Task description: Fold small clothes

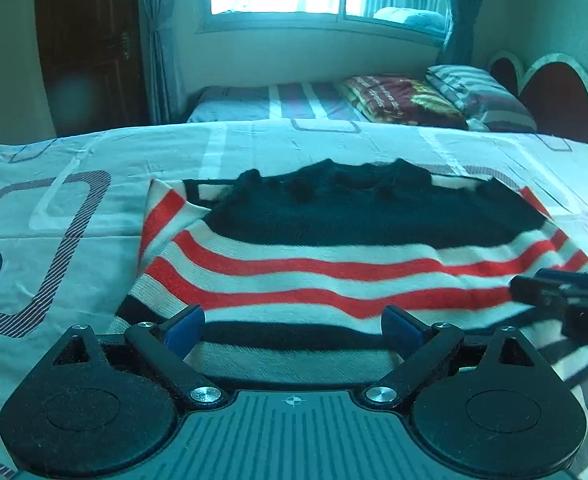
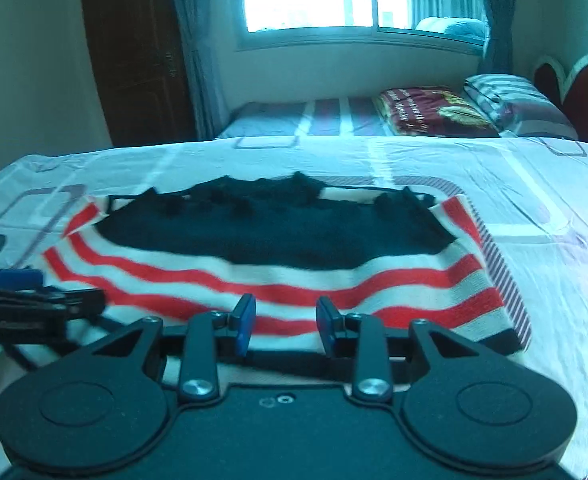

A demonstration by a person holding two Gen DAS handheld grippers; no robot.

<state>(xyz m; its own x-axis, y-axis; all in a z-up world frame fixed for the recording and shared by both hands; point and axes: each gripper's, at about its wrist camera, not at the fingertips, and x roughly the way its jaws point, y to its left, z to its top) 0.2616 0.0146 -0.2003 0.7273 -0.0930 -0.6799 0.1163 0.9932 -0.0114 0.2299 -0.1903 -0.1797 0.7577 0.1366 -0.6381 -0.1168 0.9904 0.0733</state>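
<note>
Knit, soft and limp: the striped sweater (image 1: 334, 264) lies flat on the bed (image 1: 54, 240), filling the middle of both views, dark panel toward the top of the frame, red and white stripes and a dark hem band toward the bottom. I judge it light, floppy and not slippery; it should drape and sag wherever it isn't supported, so one pinch point will let it bunch.

My left tool (image 1: 293, 326) hangs with its blue pads wide apart over the hem at lower centre, nothing between them. My right tool (image 2: 285, 320) has its pads partly apart, a clear gap, over the hem band; no cloth pinched that I can see.

Best hold, I reckon: both hem corners, lower left and lower right of the garment, pinching the thick ribbed edge through both layers.
</note>
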